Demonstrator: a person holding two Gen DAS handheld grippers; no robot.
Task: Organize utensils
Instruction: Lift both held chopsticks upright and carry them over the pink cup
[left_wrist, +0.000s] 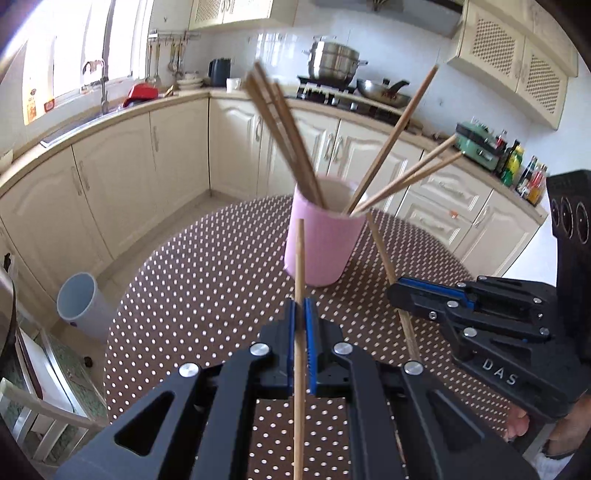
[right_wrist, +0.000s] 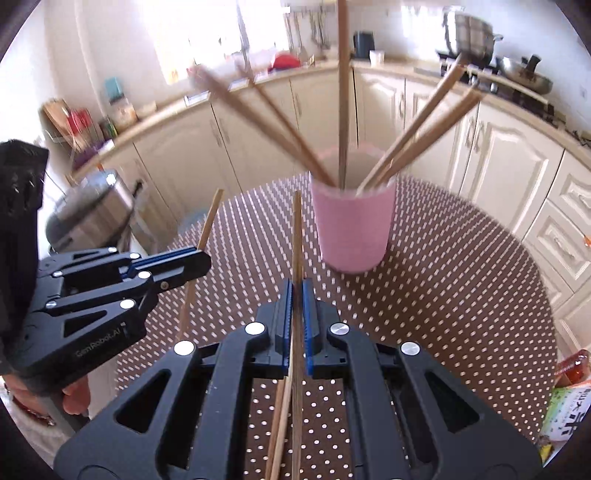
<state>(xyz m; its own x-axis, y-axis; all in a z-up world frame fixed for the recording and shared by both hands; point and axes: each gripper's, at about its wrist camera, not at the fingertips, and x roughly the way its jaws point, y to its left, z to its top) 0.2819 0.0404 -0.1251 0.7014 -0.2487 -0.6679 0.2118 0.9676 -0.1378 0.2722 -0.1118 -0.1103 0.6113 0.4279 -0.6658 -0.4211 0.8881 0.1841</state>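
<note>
A pink cup stands on the polka-dot table and holds several wooden chopsticks that fan out of it. It also shows in the right wrist view. My left gripper is shut on a chopstick, held upright just short of the cup. My right gripper is shut on another chopstick, also upright and near the cup. Each gripper shows in the other's view, the right gripper and the left gripper. A loose chopstick lies under the right gripper.
Cream kitchen cabinets and a counter curve around behind the table. A grey bin stands on the floor to the left. A rice cooker sits left of the table, and packets lie at its right edge.
</note>
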